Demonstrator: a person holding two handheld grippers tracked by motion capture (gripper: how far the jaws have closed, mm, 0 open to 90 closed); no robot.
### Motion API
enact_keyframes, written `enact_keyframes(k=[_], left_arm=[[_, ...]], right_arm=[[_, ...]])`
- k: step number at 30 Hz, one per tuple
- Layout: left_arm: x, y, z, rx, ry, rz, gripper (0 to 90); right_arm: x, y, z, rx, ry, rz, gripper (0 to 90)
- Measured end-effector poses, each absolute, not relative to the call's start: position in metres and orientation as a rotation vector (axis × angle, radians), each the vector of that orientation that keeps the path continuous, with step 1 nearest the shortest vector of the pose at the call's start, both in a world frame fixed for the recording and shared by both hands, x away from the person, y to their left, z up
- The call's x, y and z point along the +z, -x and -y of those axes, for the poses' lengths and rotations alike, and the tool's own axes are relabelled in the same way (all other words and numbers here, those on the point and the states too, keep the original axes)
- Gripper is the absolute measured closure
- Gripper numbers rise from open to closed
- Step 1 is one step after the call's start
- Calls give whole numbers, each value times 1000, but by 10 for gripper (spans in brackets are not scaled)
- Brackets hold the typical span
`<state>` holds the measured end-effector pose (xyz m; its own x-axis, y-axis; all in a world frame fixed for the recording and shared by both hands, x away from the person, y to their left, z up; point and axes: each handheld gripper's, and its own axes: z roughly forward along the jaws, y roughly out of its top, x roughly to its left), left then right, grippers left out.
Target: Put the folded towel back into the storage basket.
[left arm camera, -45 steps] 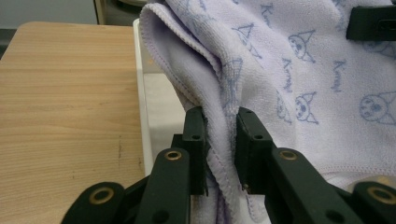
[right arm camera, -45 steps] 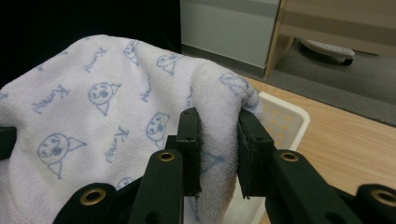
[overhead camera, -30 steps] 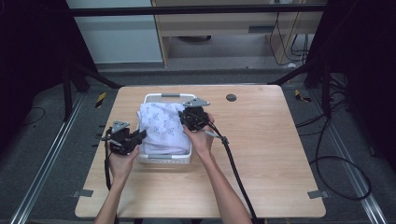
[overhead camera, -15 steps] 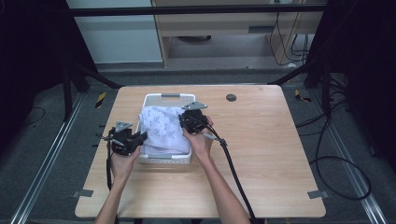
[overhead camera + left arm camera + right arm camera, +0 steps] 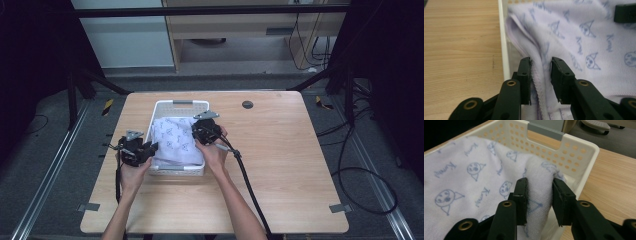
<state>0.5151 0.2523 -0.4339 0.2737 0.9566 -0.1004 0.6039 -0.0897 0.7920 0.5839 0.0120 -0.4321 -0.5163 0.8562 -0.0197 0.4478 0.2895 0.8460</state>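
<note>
Both grippers have just been opening at the white basket [image 5: 165, 170] on the counter [image 5: 280, 165]. The left gripper [image 5: 541, 75] has a hemmed fold of the pale printed towel [image 5: 175, 142] between its jaws; the right pad stands clear of the cloth, so the pinch is slackening. The right gripper [image 5: 539, 197] has a thick fold between its jaws at the basket's far corner, with a small gap at the right pad.

Compared with a second ago, the towel lies lower and flatter inside the basket. In my judgement it is being released there, and the placing is near complete.

Edges: the left fold lies just beside the basket's wall, and the right fold is near the perforated end wall [image 5: 564, 152]. Bare counter lies on both sides of the basket for drawing back.
</note>
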Motion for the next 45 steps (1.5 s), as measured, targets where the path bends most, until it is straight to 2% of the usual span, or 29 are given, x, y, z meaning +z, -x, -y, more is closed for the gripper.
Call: enact_keyframes(k=[3,4,14,24,37,45], left_arm=[[-432,-514,-254,588,-1771,-1414,683],[-429,-513,-256,589,-1756,-1412,682],[-419,-507,-260,582,-1713,-1382,668],[-409,-497,-255,575,-1704,-1309,582],[-404,-483,-246,601,-1742,-1218,453],[-408,-476,-244,606,-1759,-1201,425]], right_arm=[[-433,-585,-13,1120,-1158,-2086,627],[-433,-586,-12,1119,-1160,-2081,579],[-422,-580,4,1160,-1139,-2051,482],[-405,-563,38,1271,-1128,-2037,273],[-402,-529,97,1329,-1130,-2076,163],[-408,-510,134,1324,-1134,-2059,129]])
